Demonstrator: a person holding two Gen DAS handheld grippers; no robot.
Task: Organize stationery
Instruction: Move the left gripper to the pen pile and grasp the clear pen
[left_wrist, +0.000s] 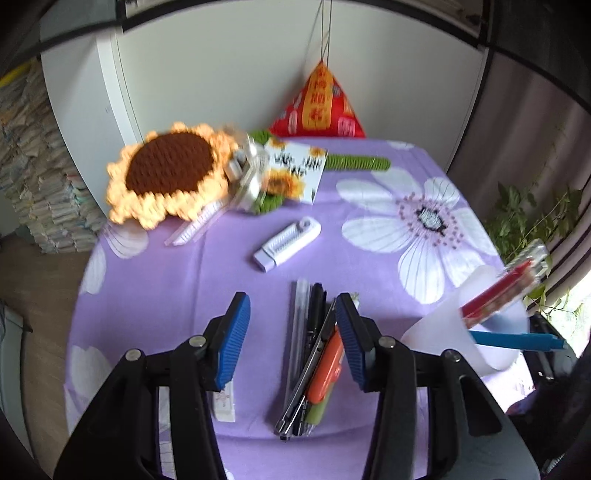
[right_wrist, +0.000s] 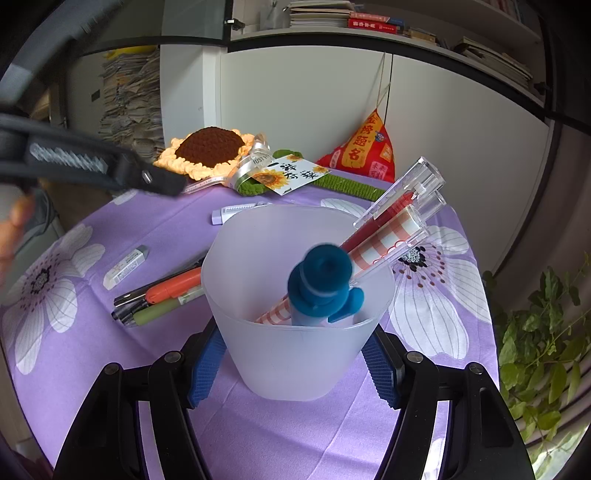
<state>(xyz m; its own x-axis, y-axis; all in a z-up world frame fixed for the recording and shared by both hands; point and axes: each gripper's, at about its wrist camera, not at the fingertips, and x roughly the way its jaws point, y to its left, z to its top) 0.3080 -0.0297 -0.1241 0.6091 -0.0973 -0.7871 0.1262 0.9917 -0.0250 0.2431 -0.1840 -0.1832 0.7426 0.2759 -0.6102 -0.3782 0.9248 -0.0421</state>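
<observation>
Pens (left_wrist: 310, 354) lie bundled on the bench (left_wrist: 184, 295) between the left tool's (left_wrist: 293, 341) spread blue pads, while the right tool (right_wrist: 293, 363) clamps the frosted cup (right_wrist: 295, 332).

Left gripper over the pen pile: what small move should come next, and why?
Probably lower the left gripper and close on one pen from the pile. Its jaws stand open and empty above the pens, which lie loose on the cloth, while the right gripper holds the cup, already with a few pens inside, ready to receive more.

Home study: bookshelf (right_wrist: 369, 18), floral tablecloth (right_wrist: 92, 314)
</observation>
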